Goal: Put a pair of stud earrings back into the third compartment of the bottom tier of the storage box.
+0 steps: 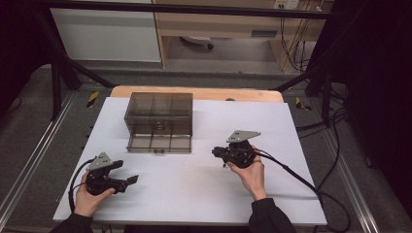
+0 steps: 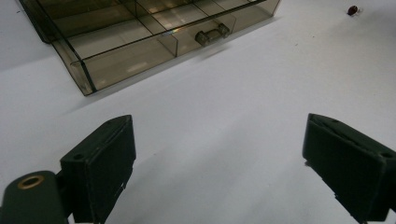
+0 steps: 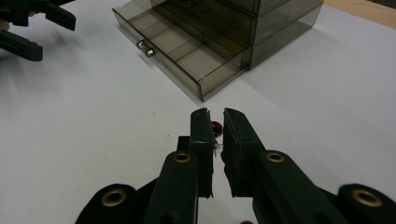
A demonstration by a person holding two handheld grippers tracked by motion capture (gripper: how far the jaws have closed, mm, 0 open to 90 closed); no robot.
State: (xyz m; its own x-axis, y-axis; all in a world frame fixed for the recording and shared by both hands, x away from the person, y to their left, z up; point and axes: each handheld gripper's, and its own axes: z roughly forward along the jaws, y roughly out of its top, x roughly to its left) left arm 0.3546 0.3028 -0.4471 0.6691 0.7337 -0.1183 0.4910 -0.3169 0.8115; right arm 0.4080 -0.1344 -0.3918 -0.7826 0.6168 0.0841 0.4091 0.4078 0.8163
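The right gripper (image 3: 214, 133) is clenched on a small dark red bead (image 3: 216, 127), lifted just off the white table (image 1: 194, 194) and aimed toward the smoky plastic drawer box (image 1: 159, 114). Its bottom drawer (image 3: 187, 51) is already pulled open and its compartments look empty, so the pick seems done and the drop-in is left. Over by the table's near edge, the left gripper (image 2: 219, 158) hangs released, jaws wide apart with nothing between them.

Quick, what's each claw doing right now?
Left claw: open, holding nothing.
Right claw: closed on a small dark red bead.
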